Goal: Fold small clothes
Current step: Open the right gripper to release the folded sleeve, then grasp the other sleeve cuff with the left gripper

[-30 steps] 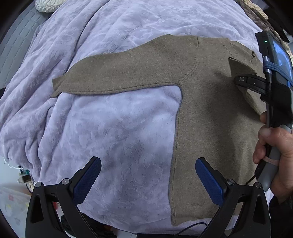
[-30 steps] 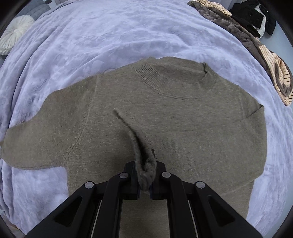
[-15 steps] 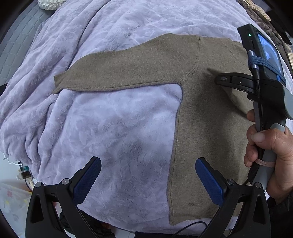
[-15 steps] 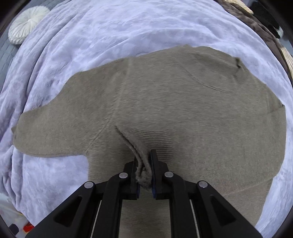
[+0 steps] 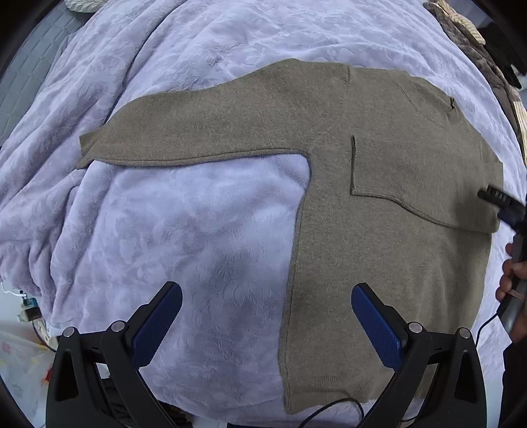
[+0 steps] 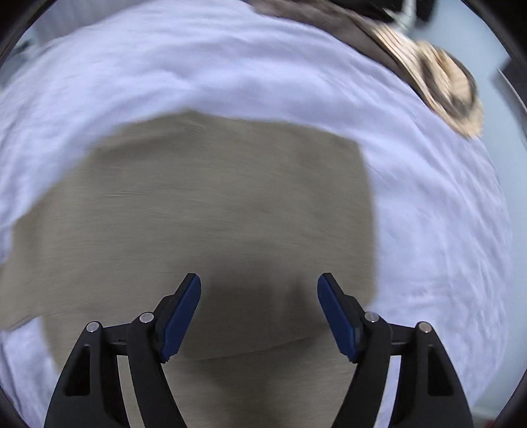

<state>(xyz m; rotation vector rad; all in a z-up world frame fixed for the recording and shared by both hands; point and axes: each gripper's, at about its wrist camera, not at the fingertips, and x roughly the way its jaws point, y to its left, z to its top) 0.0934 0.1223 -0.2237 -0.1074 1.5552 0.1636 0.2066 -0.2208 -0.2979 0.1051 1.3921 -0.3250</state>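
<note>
An olive-brown knit sweater lies flat on a lilac blanket. One sleeve stretches out to the left. The other sleeve lies folded across the chest. My left gripper hovers open above the sweater's left side edge, nothing between its blue pads. The right gripper hangs over the sweater in a blurred view, its jaws opening and empty. In the left wrist view that right gripper shows at the right edge, held by a hand.
A pile of brown and striped clothes lies at the blanket's far right, also seen as clothes in the left wrist view. A black cable runs along the sweater's hem. Small items sit beyond the bed's left edge.
The right gripper let go of the sleeve cuff, which now lies flat across the chest, and swung away toward the sweater's right side. The left gripper stayed put.
</note>
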